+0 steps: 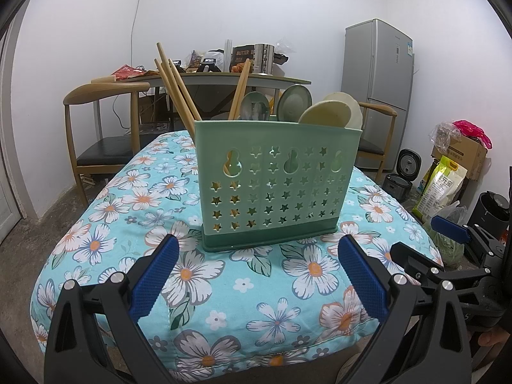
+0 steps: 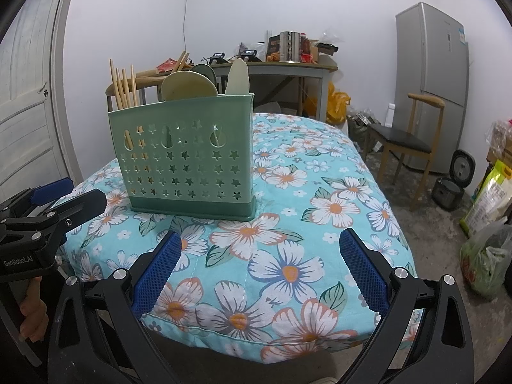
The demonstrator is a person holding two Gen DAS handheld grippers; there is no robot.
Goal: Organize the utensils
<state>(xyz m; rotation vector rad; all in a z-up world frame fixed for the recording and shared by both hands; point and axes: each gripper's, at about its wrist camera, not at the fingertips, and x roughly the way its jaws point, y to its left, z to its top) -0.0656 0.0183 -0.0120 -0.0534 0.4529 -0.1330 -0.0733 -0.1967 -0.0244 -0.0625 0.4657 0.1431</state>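
Left wrist view: left gripper (image 1: pixel 257 276) hung released, jaws wide apart, nothing between them, above the floral cloth (image 1: pixel 275 291). Utensil holder (image 1: pixel 275 182), green with star cut-outs, stood upright on the cloth just ahead. Chopsticks (image 1: pixel 174 86) leaned out of its left compartment; spoons (image 1: pixel 292 102) and pale ladle bowls (image 1: pixel 332 113) crowded the middle and right. Right gripper (image 1: pixel 448 227) showed at the right edge, clear of the holder.

Right wrist view: right gripper (image 2: pixel 257 272) also released and empty. The holder (image 2: pixel 188 156) sat left of centre, near the cloth's left edge. Bare cloth lay open to the right and front; no loose utensils were visible on it.

Risks, as judged: the cloth looked padded and uneven, so a sideways nudge could tip the holder. The leaning chopsticks could catch a jaw passing overhead. Safest room for moving appeared to be right of the holder; the rounded edges fell away to the floor (image 2: pixel 425 198).
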